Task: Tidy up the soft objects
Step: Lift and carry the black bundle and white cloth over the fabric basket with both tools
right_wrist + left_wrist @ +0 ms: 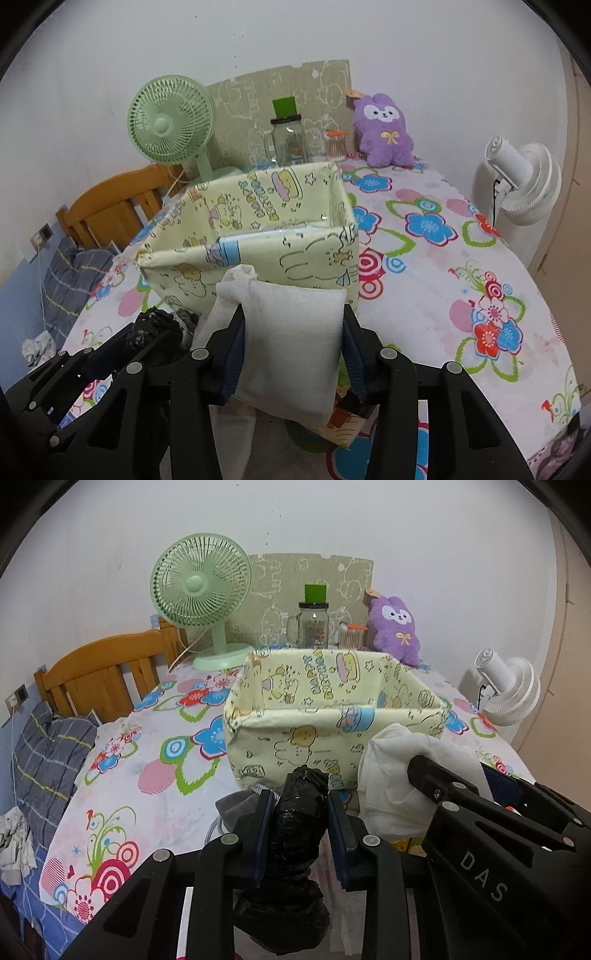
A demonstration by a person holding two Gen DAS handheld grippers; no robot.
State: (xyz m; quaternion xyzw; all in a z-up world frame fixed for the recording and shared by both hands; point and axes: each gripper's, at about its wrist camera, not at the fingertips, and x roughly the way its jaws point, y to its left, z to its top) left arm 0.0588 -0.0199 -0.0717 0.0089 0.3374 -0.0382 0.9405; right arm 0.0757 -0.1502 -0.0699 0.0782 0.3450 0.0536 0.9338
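Note:
A pale yellow fabric basket (pixel 295 746) with cartoon prints stands open on the flowered table; it also shows in the right wrist view (pixel 314 258). My left gripper (pixel 300 812) is shut on a crumpled black plastic bundle (pixel 299 823), held just before the basket's near wall. My right gripper (pixel 293 343) is shut on a folded white cloth (pixel 291 347), also just before the basket. The white cloth (pixel 395 775) and right gripper (pixel 454 794) show at the right of the left wrist view. The black bundle (pixel 155 328) shows at the left of the right wrist view.
A green fan (pixel 201 590), a glass jar (pixel 314 626), a swab container (pixel 351 635) and a purple plush (pixel 397 627) stand at the table's back. A white fan (pixel 524 184) stands right. A wooden headboard (pixel 99 675) and grey bedding (pixel 48 746) lie left. A grey cloth (pixel 236 805) lies by the left gripper.

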